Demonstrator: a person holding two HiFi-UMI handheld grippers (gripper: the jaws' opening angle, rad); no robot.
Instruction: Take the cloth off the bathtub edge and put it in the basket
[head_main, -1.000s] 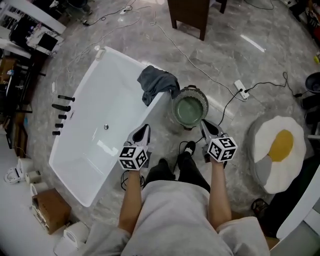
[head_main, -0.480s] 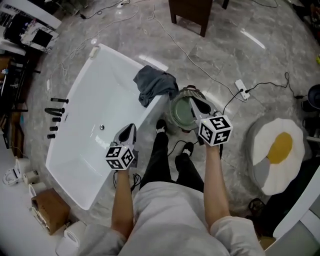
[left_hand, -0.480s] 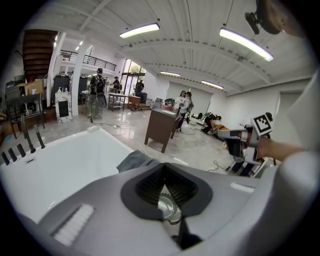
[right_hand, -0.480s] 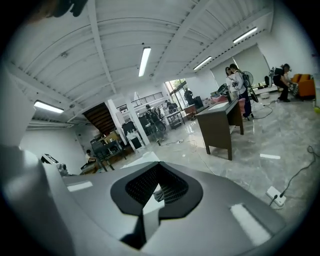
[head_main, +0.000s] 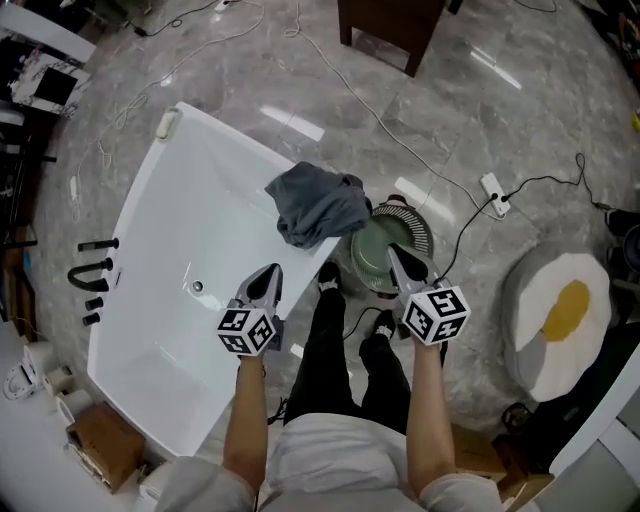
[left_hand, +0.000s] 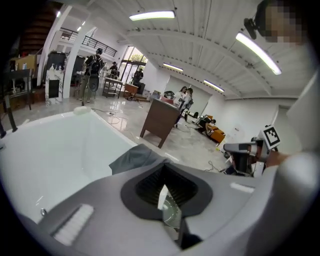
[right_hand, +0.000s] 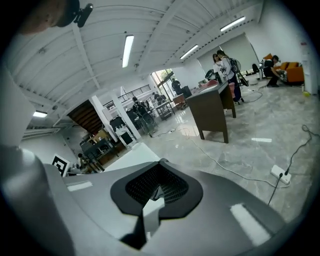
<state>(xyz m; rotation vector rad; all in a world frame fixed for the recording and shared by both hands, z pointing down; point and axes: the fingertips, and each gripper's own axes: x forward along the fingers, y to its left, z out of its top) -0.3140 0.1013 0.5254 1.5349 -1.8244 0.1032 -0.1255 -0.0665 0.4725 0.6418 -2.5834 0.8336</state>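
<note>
A dark grey cloth (head_main: 318, 205) lies crumpled over the right rim of the white bathtub (head_main: 190, 230). In the left gripper view the cloth (left_hand: 135, 157) shows just beyond the jaws, on the bathtub (left_hand: 55, 150) edge. A round slatted basket (head_main: 388, 247) with a green inside stands on the floor beside the tub, right of the cloth. My left gripper (head_main: 268, 281) is shut and empty over the tub's near rim, short of the cloth. My right gripper (head_main: 398, 258) is shut and empty, its tip over the basket.
Black taps (head_main: 92, 270) sit on the tub's left rim. A power strip (head_main: 495, 192) and cables lie on the marble floor. An egg-shaped rug (head_main: 558, 315) is at the right, a brown cabinet (head_main: 390, 25) at the back, a cardboard box (head_main: 100, 445) at lower left.
The view has shifted forward over the tub. The person's legs have stepped closer to the basket. Both grippers, still shut, now sit nearer the cloth and the basket.
</note>
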